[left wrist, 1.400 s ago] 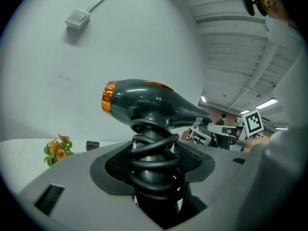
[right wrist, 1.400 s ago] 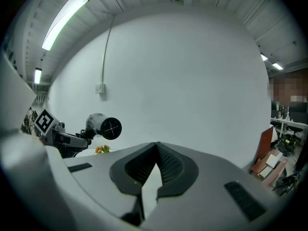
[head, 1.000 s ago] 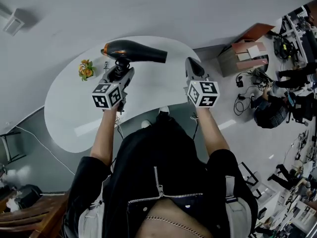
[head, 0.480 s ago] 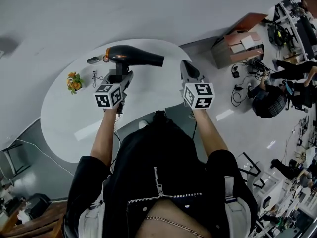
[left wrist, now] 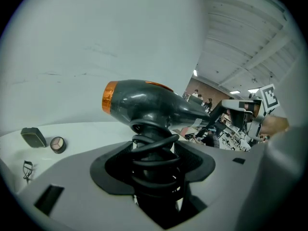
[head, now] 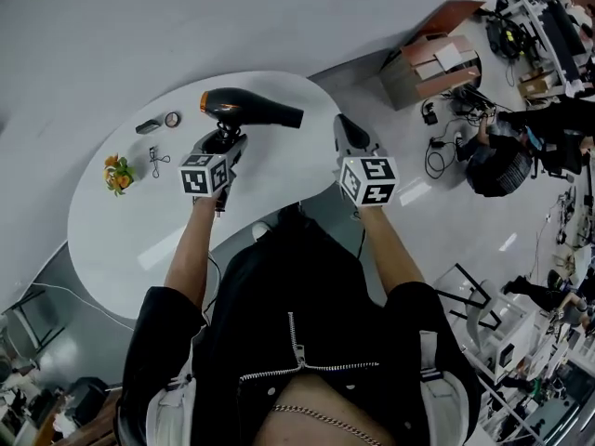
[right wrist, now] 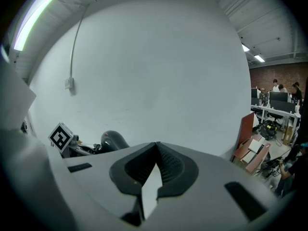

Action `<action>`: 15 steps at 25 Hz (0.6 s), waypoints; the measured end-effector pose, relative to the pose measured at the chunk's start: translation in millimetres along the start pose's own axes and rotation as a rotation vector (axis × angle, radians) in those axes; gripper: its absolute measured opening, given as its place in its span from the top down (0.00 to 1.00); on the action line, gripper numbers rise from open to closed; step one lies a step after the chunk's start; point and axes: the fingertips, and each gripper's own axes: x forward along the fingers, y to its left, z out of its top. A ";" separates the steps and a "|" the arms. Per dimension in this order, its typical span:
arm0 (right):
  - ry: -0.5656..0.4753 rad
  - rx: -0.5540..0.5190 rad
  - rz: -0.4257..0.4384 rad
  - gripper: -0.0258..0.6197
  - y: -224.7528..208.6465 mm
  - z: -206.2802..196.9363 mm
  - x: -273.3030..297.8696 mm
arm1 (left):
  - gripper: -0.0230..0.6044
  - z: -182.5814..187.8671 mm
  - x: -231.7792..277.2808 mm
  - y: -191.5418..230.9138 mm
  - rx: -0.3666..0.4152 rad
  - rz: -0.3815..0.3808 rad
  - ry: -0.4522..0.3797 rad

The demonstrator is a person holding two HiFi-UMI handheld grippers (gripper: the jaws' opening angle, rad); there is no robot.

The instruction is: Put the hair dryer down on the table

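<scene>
Sleeves of a black zipped jacket [head: 297,323] reach forward, and each arm ends in a grey hand-held gripper bearing a marker cube. The left hand-held gripper [left wrist: 154,177] is clamped on the cord-wrapped handle of a dark grey hair dryer with an orange rear ring [left wrist: 144,105]. The dryer stands upright in the jaws, raised above the white rounded desk [head: 121,221], with its barrel pointing right. The right hand-held gripper [right wrist: 153,150] has its jaws pressed together on nothing, near the desk's right edge. Farther back on the desk lie a thin wire tool [left wrist: 27,170], perhaps an eyelash curler, a small round compact [left wrist: 57,144], a dark flat case [left wrist: 33,137] and a small bunch of orange flowers [head: 116,173].
</scene>
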 end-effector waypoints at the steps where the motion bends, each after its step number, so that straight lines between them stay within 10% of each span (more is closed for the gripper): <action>1: 0.002 0.002 -0.005 0.95 -3.1 -0.4 -0.2 | 0.53 -0.1 5.7 -0.6 0.005 -0.007 0.010; 15: 0.038 0.028 -0.051 0.95 -41.0 -9.1 -2.1 | 0.53 -14.2 88.1 10.1 0.023 0.012 0.176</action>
